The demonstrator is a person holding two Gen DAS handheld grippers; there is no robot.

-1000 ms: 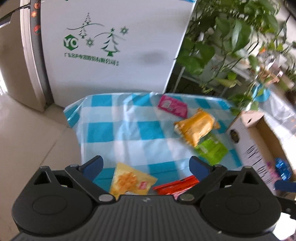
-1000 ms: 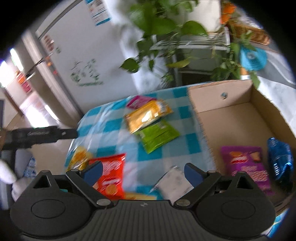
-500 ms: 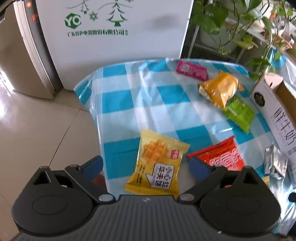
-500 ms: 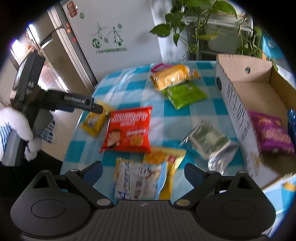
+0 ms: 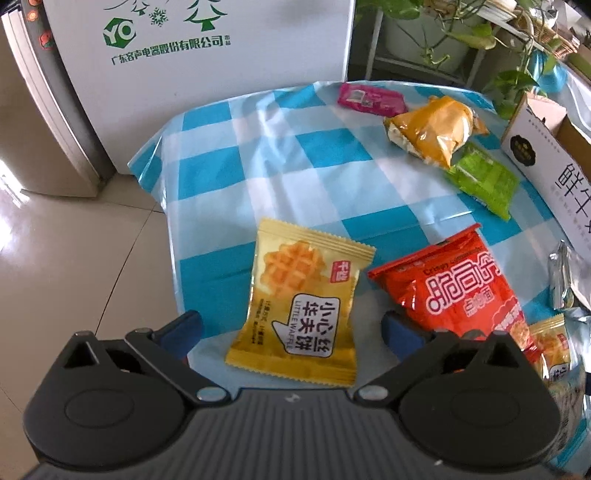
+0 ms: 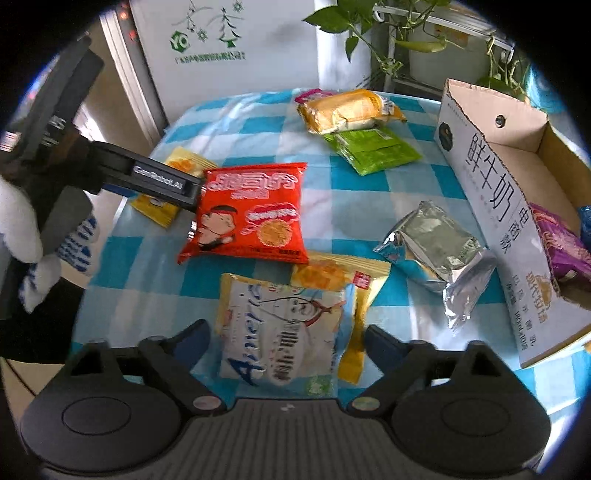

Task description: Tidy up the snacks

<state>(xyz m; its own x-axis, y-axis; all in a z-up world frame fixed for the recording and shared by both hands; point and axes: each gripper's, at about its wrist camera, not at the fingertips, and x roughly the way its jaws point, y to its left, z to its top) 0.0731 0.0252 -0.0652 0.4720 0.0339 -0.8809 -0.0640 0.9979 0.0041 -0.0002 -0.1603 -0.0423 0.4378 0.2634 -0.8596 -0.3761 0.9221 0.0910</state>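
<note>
Snack packs lie on a blue-and-white checked tablecloth [image 5: 258,155]. My left gripper [image 5: 291,328] is open, its fingers either side of a yellow waffle pack [image 5: 301,302]; a red crisp bag [image 5: 465,280] lies to its right. My right gripper [image 6: 286,341] is open over a white-and-blue pack [image 6: 284,328] that lies on another yellow waffle pack [image 6: 332,273]. A silver pack [image 6: 439,247], a green pack [image 6: 373,147] and an orange bread pack [image 6: 347,109] lie further on. The cardboard box [image 6: 491,206] at the right holds a purple bag [image 6: 561,243].
A pink pack [image 5: 371,98] lies at the table's far edge. A white appliance [image 5: 199,48] stands behind the table, potted plants [image 5: 461,33] at the back right. The tiled floor [image 5: 74,266] is to the left. The left gripper's body [image 6: 110,170] reaches in over the table's left edge.
Both grippers have tilted down and moved closer to the table. The waffle pack now lies between my left fingers and the white-and-blue pack between my right fingers.
</note>
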